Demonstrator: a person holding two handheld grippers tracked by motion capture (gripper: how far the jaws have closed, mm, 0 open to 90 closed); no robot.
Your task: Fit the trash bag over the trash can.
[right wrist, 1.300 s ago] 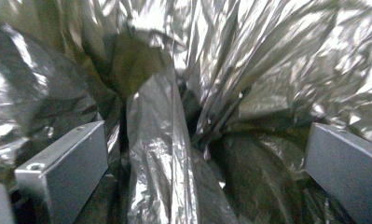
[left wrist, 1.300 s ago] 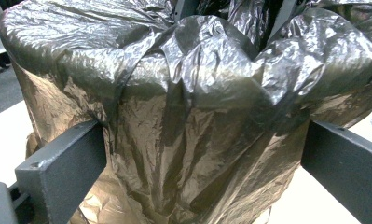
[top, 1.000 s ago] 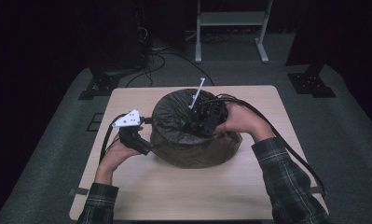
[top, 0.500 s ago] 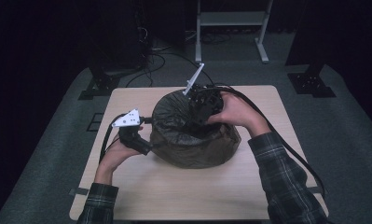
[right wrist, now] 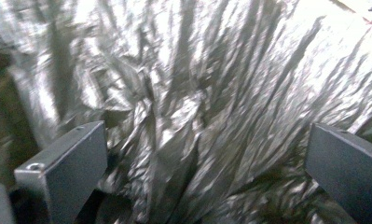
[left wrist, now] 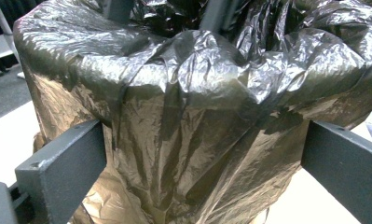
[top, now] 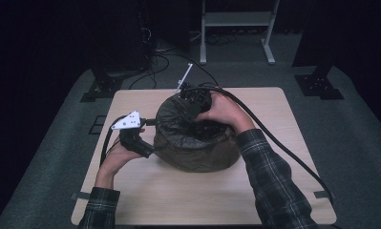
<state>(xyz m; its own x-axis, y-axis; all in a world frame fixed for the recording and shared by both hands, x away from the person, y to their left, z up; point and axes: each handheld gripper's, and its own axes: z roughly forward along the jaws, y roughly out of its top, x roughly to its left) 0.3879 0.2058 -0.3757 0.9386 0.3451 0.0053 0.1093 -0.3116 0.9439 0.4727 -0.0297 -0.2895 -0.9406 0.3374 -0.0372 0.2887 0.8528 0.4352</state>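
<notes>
Since the earlier frame, the right gripper (top: 196,98) has slid from the right part of the bag's top toward the far rim, and the white rod on it now leans away over the far edge. The bin bag (top: 195,136), a dark plastic liner draped over a round squat container, sits at the middle of the surface (top: 145,191), upright with its mouth facing up. Just left of the bag, the left gripper (top: 147,121) points at its side wall, fingers (left wrist: 62,170) spread wide with crumpled plastic between them. Inside the bag's mouth, the right gripper's fingers (right wrist: 65,161) also stand wide apart over wrinkled liner.
</notes>
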